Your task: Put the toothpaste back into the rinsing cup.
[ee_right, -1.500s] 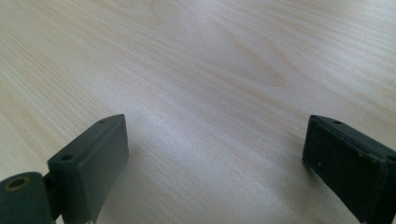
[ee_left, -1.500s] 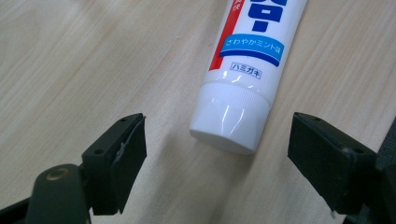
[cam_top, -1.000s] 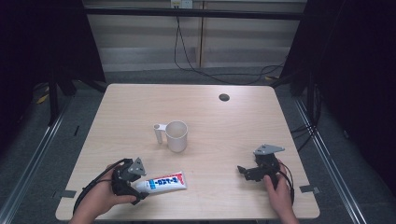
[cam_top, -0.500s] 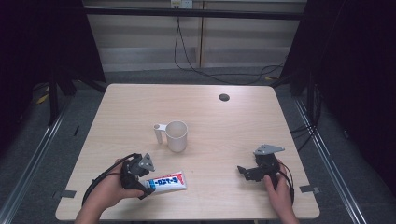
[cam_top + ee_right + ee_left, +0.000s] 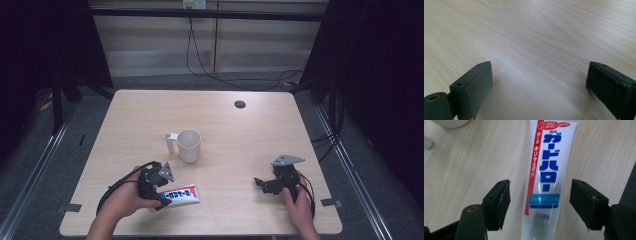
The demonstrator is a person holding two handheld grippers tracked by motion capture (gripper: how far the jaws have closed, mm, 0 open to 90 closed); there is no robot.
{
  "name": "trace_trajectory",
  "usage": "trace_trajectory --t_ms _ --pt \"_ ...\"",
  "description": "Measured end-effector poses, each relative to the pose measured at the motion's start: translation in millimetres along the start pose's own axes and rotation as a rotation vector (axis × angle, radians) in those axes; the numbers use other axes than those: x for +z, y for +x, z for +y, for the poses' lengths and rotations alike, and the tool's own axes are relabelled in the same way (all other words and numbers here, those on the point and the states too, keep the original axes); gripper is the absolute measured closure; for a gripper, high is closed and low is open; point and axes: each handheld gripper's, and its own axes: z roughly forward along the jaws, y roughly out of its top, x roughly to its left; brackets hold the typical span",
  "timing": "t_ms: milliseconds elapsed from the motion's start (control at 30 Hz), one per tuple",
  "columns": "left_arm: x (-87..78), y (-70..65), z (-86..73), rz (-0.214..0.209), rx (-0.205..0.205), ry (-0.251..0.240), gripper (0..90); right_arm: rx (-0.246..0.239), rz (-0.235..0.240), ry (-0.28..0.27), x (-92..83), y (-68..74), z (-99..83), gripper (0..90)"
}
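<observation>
A white toothpaste tube with blue and red print lies flat near the table's front edge. My left gripper reaches over its left end from the left. In the left gripper view the tube runs up between the two black jaws of my left gripper, with a gap on each side. The jaws have just been closing, and the pads do not touch it. A white mug stands upright behind the tube, its handle to the left. My right gripper rests at the front right, open over bare wood.
The light wooden table has a small dark round hole near its far edge. The mug's base lies just beyond the left jaw. Black cables trail from both grippers toward the front edge.
My left gripper has slid to the right over the tube's left end, and its jaws stand narrower. The tube, the mug and my right gripper have not moved.
</observation>
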Motion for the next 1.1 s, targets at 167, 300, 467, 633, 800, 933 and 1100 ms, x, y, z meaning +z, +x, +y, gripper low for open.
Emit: trace_trajectory --t_ms 167,300,467,633,800,933,1100 --pt "3.5 -2.0 10.4 -0.009 0.006 0.008 34.1 0.000 0.001 0.000 -0.1 0.0 0.0 6.3" --pt "8.0 -2.0 14.3 -0.015 0.020 0.021 34.3 0.000 0.001 0.000 -0.1 0.0 0.0 6.3" --pt "15.0 -2.6 19.6 -0.021 0.027 0.044 36.6 0.000 0.001 0.000 0.0 0.0 0.0 6.3" --pt "19.5 -3.6 27.0 -0.019 0.028 0.064 38.1 0.000 0.001 0.000 0.0 0.0 0.0 6.3" --pt "24.6 -3.9 32.9 -0.027 0.034 0.078 39.9 0.000 0.001 0.000 0.0 0.0 0.0 6.3" --pt "28.9 -3.4 34.9 -0.030 0.035 0.077 41.2 -0.002 0.001 -0.001 0.1 -0.2 0.0 6.3" --pt "34.0 -4.4 34.6 -0.041 0.033 0.081 40.8 -0.003 0.001 -0.001 0.1 -0.2 0.0 6.3"
